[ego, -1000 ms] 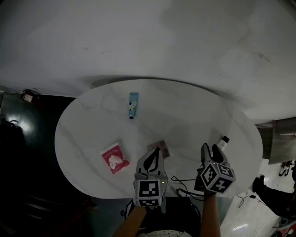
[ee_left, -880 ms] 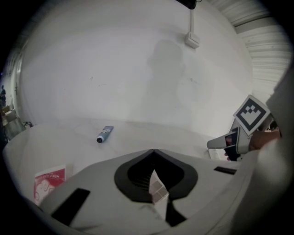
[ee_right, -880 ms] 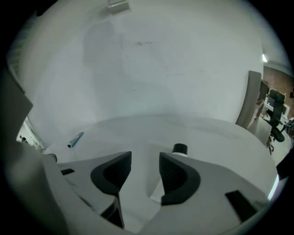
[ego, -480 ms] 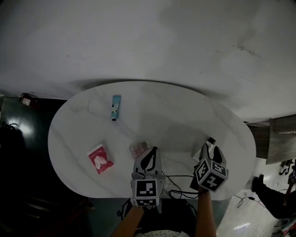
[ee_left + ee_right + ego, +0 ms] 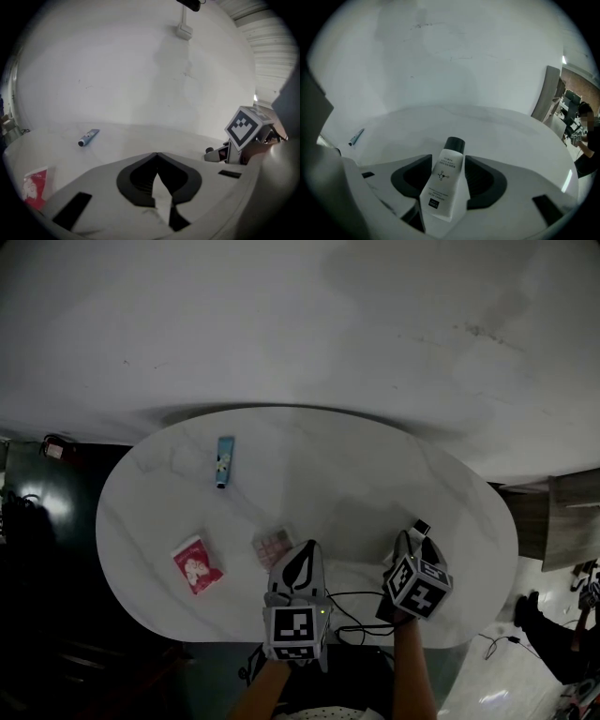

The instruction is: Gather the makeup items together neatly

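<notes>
The left gripper [image 5: 156, 154] is shut tight, its two jaws meeting tip to tip with nothing between them. It hangs over the near edge of the white oval desk [image 5: 375, 474]. A small pink-toned palette [image 5: 273, 546] lies on the desk just beyond its tips and slightly to their left. Farther left of this gripper lies a red packet [image 5: 196, 564], flat on the desk. A blue tube [image 5: 224, 461] lies well ahead of the gripper and to the left, toward the far side of the desk, apart from everything else.

The right gripper [image 5: 452, 176] points steeply down at the near right part of the desk. Its jaws have just been opening and now stand about half apart. Between them lies a white tube with a black cap [image 5: 445, 180], cap pointing away from the gripper. The dark pads stand clear of the tube's sides near the cap, so the tube is not clamped. Whether the tube's wide end lies fully on the desk cannot be told.

A thin black cable [image 5: 354, 600] runs across the desk's near edge between the two grippers. The white tube is well to the right of the palette, the red packet and the blue tube
</notes>
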Demonstrator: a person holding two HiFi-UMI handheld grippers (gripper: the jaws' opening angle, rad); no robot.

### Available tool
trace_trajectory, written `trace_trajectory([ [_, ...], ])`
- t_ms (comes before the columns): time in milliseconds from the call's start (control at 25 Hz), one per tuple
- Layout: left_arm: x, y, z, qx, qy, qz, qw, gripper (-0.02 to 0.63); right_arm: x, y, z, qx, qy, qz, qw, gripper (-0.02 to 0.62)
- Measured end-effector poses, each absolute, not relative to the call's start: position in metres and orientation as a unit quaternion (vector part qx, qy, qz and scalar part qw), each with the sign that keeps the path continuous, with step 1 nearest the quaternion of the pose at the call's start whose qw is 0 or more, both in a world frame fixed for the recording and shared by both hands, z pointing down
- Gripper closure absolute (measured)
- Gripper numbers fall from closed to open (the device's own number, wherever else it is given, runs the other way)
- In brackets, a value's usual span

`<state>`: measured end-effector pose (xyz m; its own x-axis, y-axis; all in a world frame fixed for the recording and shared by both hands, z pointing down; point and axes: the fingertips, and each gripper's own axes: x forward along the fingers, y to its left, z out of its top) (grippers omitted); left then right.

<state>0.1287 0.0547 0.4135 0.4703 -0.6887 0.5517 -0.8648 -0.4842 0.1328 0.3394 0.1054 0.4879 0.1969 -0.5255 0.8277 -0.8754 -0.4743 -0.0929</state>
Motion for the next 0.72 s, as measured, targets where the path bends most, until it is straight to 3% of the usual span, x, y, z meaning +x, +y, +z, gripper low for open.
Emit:
trace_trajectory([
  [720, 0.116, 0.060, 0.413, 0.822, -0.488, 0.213, 0.202, 0.591, 0.338, 0.104, 0.496, 0.753, -0.448, 0.432, 0.214, 0.376],
])
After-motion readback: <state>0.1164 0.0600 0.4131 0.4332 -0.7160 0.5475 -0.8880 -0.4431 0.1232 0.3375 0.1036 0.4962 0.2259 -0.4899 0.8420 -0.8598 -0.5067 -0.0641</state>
